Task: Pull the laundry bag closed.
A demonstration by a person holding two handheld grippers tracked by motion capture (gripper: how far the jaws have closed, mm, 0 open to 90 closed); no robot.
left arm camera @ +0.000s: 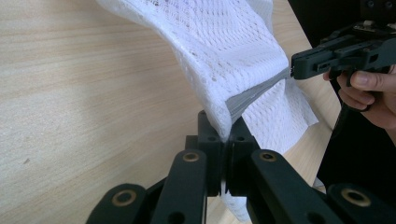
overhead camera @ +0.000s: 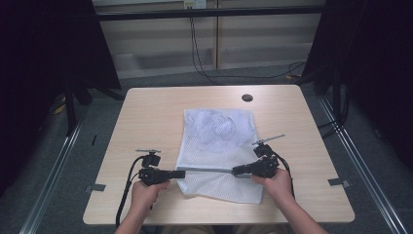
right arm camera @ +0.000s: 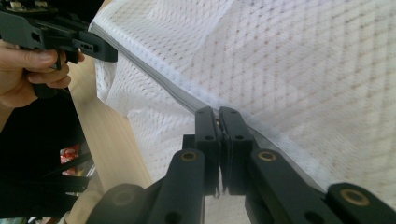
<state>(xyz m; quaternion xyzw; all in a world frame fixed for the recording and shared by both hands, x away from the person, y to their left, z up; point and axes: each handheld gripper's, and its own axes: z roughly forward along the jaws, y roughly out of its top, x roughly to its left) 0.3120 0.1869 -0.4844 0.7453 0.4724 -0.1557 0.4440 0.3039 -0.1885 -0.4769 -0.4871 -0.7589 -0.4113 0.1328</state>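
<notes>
Where the person's forearms enter at the near edge of the light wooden table [overhead camera: 146, 105], each hand holds a black two-jaw gripper pointing inward toward the other. The left gripper [overhead camera: 179, 173] has its jaws pressed together on the left end of a grey zipper band [overhead camera: 207, 170] that runs across a white mesh laundry bag [overhead camera: 216, 146]; in the left gripper view the gripper [left arm camera: 227, 135] pinches the bunched mesh and the grey band's end. The right gripper [overhead camera: 235, 170] is likewise closed on the band's right end, and the right gripper view shows its jaws [right arm camera: 219, 114] clamped on the grey strip. The bag lies at the table's middle, its near part lifted between the grippers. Farther off, a small dark round hole [overhead camera: 247, 97] sits near the far edge, with black cables [overhead camera: 199, 58] on the floor beyond.
</notes>
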